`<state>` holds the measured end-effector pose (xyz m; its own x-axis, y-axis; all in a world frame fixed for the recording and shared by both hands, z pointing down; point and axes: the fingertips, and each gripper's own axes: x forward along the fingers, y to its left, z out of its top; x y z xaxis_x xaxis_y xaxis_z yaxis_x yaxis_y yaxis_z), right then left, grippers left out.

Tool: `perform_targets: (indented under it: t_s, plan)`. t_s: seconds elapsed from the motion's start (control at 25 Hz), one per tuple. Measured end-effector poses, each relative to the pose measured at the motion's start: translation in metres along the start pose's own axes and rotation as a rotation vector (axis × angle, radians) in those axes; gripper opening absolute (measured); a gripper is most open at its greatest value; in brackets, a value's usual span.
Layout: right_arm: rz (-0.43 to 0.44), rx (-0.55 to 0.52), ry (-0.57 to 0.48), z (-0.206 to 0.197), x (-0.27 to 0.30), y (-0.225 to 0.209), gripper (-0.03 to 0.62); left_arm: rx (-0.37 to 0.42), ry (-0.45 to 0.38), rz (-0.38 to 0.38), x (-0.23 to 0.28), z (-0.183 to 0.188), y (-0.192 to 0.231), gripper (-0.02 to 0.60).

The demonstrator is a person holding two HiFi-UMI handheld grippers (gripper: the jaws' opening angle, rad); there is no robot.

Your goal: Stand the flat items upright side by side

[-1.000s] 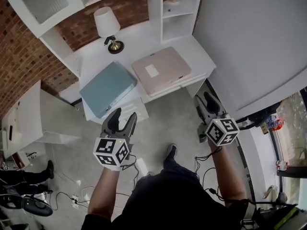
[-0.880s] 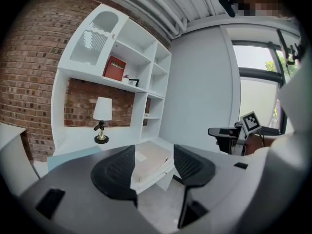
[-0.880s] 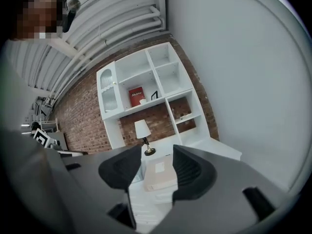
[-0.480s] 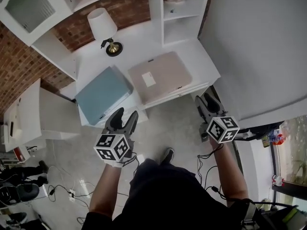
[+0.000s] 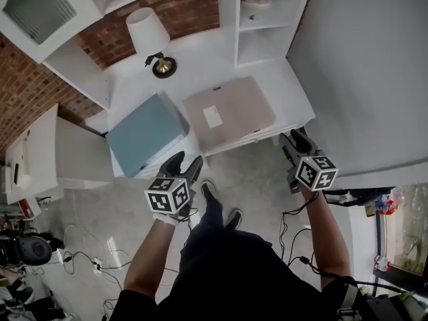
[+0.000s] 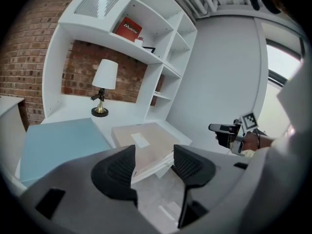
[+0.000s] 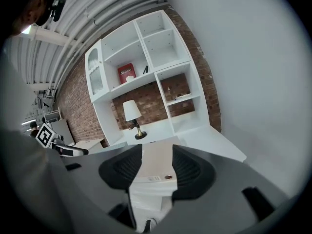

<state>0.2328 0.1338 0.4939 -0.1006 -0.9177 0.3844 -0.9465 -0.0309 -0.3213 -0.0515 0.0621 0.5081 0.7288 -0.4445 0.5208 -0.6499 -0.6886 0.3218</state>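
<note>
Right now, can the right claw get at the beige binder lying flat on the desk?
Probably yes: the right claw, open and empty, points toward the beige binder, and nothing stands between them.

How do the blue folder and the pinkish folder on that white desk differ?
The blue folder is plain on top; the pinkish folder carries a white label. The blue folder lies left, nearer the lamp; the pinkish folder lies right, before the open shelves. Both lie flat on the desk.

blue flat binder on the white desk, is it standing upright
No, the blue flat binder lies flat on the white desk.
</note>
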Motion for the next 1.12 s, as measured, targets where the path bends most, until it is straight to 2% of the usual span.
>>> perform_targets:
  t_s: [0.16,0.48,0.72,0.84,1.0,1.12]
  plan:
    - [-0.006,0.054,0.034,-0.003,0.026,-0.015,0.222,-0.008,0.06,-0.018,0.027,-0.007,0.017,0.232]
    - [-0.04,0.095,0.133,-0.008,0.09,-0.034,0.244,-0.154,0.176,-0.06,0.082,-0.026,0.058,0.235]
    - [-0.059,0.074,0.239,-0.01,0.14,-0.051,0.245,-0.269,0.245,-0.068,0.111,-0.04,0.077,0.235]
    - [-0.036,0.097,0.277,-0.011,0.163,-0.062,0.249,-0.304,0.259,-0.036,0.121,-0.039,0.091,0.235]
    - [0.03,0.104,0.361,-0.023,0.185,-0.077,0.249,-0.393,0.271,-0.028,0.133,-0.04,0.09,0.235]
    - [0.084,0.129,0.431,-0.038,0.197,-0.087,0.25,-0.375,0.292,0.021,0.143,-0.045,0.087,0.235]
